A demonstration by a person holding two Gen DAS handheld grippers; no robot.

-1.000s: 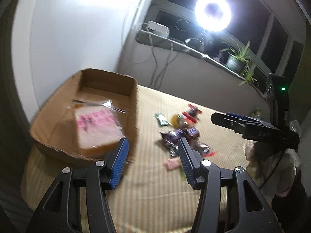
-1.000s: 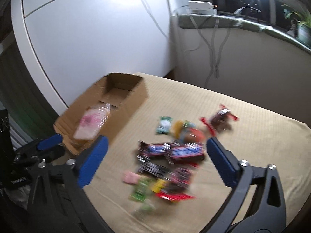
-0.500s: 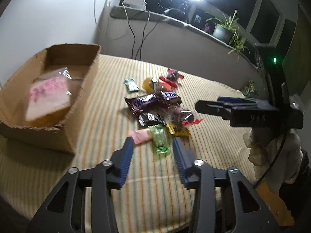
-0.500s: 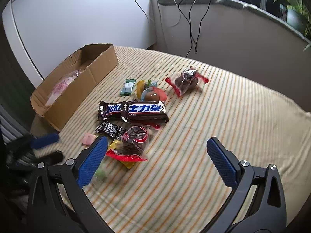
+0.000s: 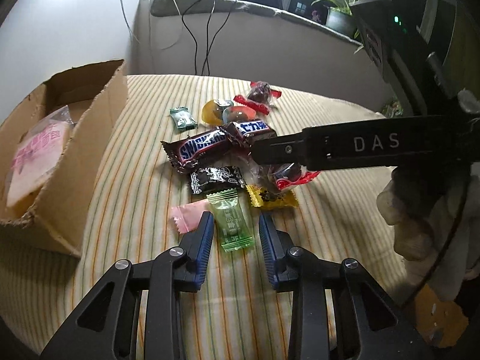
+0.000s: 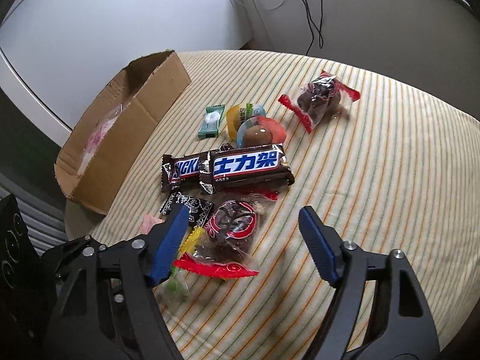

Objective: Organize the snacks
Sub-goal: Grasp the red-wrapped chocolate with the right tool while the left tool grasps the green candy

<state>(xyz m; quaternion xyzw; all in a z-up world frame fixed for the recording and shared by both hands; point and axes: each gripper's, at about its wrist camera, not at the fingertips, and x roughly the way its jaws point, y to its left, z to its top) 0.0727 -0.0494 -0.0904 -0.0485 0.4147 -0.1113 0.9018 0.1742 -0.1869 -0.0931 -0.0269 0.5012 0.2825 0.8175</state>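
L gripper [image 5: 235, 226] is closing w/ the green candy [image 5: 231, 221] between its pads, not pinched yet; R gripper [image 6: 243, 237] is also closing, over the red-trimmed clear packet [image 6: 231, 234], nothing held. Pick step, I'd say: the snack pile sits mid-table on the striped cloth [image 6: 375, 156], cardboard box [image 5: 75, 156] at the left edge w/ a pink-print bag [image 5: 36, 162] inside. Next needs pads seated on each wrapper, then lift toward the box.
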